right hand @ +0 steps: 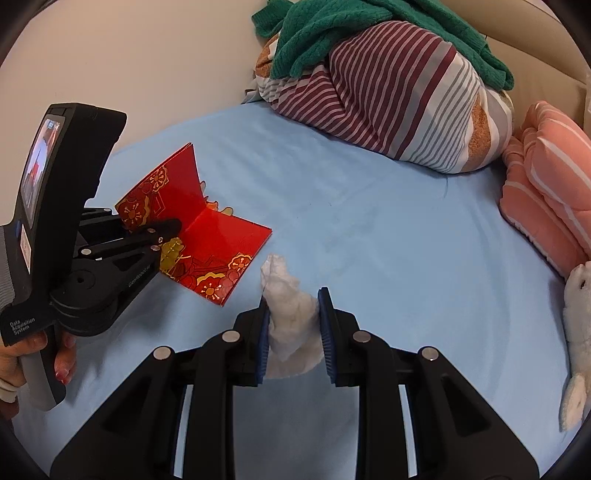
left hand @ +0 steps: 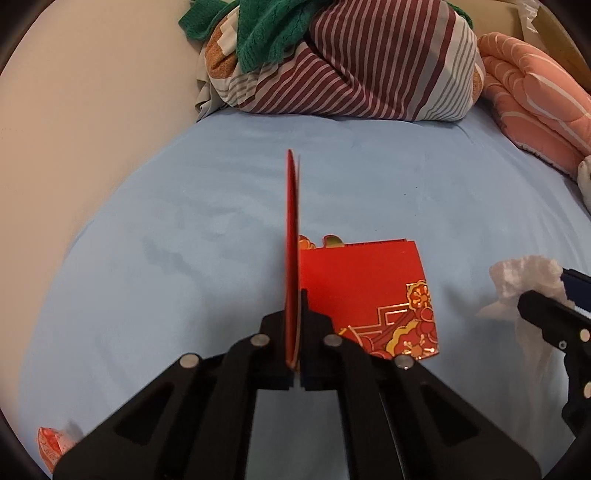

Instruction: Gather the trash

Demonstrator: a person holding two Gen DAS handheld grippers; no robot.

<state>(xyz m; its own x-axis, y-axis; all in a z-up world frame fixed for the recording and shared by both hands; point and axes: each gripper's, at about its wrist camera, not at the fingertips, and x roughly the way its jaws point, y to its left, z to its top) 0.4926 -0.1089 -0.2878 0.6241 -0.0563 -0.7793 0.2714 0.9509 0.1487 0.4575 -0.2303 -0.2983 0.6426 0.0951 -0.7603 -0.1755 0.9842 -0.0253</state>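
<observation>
A red greeting card with gold flower print lies half open on the light blue bed sheet. My left gripper is shut on its upright flap, seen edge-on. The card and the left gripper also show in the right wrist view. A crumpled white tissue sits between the blue pads of my right gripper, which touch it on both sides. The tissue and right gripper show at the right edge of the left wrist view.
A striped bundle of bedding with a green knit cloth lies at the back. A folded pink quilt and a white plush toy lie at the right. A small red-and-white wrapper lies at the near left.
</observation>
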